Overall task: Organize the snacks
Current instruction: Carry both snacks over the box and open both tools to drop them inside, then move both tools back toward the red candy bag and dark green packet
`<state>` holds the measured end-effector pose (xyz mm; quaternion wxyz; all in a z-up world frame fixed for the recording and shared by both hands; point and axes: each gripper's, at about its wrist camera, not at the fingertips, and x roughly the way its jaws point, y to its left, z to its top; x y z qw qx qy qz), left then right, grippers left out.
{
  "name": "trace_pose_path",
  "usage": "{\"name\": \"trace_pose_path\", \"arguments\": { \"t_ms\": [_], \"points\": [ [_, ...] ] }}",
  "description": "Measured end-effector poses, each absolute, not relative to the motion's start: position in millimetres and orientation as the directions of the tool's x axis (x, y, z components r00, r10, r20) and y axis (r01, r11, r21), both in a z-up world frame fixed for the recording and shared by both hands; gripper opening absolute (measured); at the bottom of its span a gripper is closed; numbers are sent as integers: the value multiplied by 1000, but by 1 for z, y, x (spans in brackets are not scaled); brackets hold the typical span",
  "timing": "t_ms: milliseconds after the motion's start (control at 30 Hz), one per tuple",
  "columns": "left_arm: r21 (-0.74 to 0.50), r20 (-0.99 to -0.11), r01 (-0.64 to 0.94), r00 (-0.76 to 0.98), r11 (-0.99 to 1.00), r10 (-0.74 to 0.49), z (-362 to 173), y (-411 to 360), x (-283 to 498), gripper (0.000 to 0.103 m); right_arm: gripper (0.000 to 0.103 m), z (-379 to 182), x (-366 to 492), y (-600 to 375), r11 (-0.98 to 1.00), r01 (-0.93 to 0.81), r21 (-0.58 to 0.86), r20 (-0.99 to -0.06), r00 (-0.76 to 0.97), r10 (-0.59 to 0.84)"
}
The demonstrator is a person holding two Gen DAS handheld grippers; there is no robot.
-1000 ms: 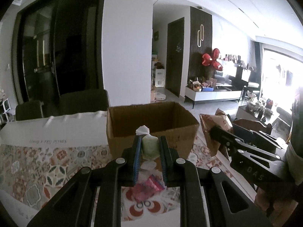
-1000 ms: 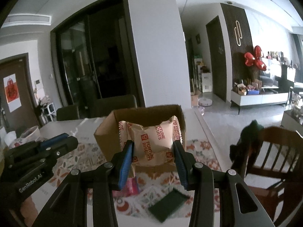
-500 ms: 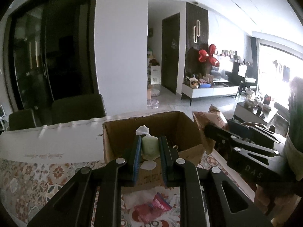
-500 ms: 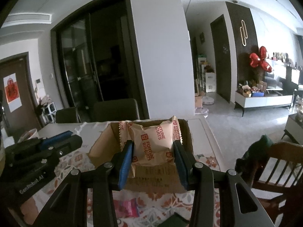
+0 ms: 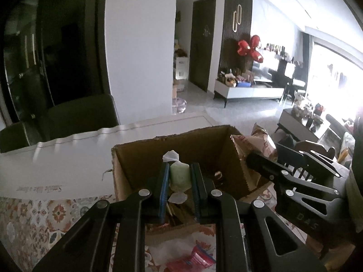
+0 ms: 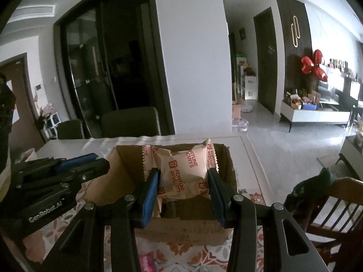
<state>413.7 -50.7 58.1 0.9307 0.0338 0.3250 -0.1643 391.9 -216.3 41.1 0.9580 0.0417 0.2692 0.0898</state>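
Observation:
An open cardboard box (image 5: 199, 145) stands on the patterned tablecloth; it also shows in the right wrist view (image 6: 106, 181). My left gripper (image 5: 180, 179) is shut on a small pale green wrapped candy (image 5: 180, 176) and holds it over the box opening. My right gripper (image 6: 182, 181) is shut on a beige Fortune Biscuits packet (image 6: 183, 172), held over the box from the right. The right gripper with its packet (image 5: 247, 142) shows in the left wrist view, at the box's right wall. The left gripper shows at the left of the right wrist view (image 6: 68, 170).
A pink snack packet (image 5: 195, 260) and white wrapper lie on the tablecloth in front of the box. The pink packet also shows in the right wrist view (image 6: 147, 263). A wooden chair (image 6: 329, 210) stands at the right. Dark chairs (image 6: 129, 122) stand behind the table.
Both grippers have moved forward and up, from in front of the box to over its opening, each still holding its snack. The green packet on the table has left the right view.

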Motion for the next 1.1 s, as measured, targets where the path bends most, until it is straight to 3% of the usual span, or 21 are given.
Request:
{"name": "trace_pose_path", "arguments": {
  "t_ms": [200,333,367,567,1100],
  "points": [
    [-37,-650,315,713,948,-262,47,-51,434,21,44,34,404,-220,983,-126,136,-534,826,180],
    [-26,-648,301,721,953,-246,44,-50,434,54,46,30,410,-219,985,-114,127,-548,820,166],
    [-20,-643,299,727,954,-241,44,-50,432,56,49,31,411,-218,986,-116,124,-550,819,165],
    [21,-617,306,753,952,-228,49,-43,416,60,64,29,405,-218,989,-86,124,-560,816,141],
    [107,-502,415,807,904,-311,59,-33,335,60,64,44,327,-208,986,-3,168,-480,873,84]
  ]
}}
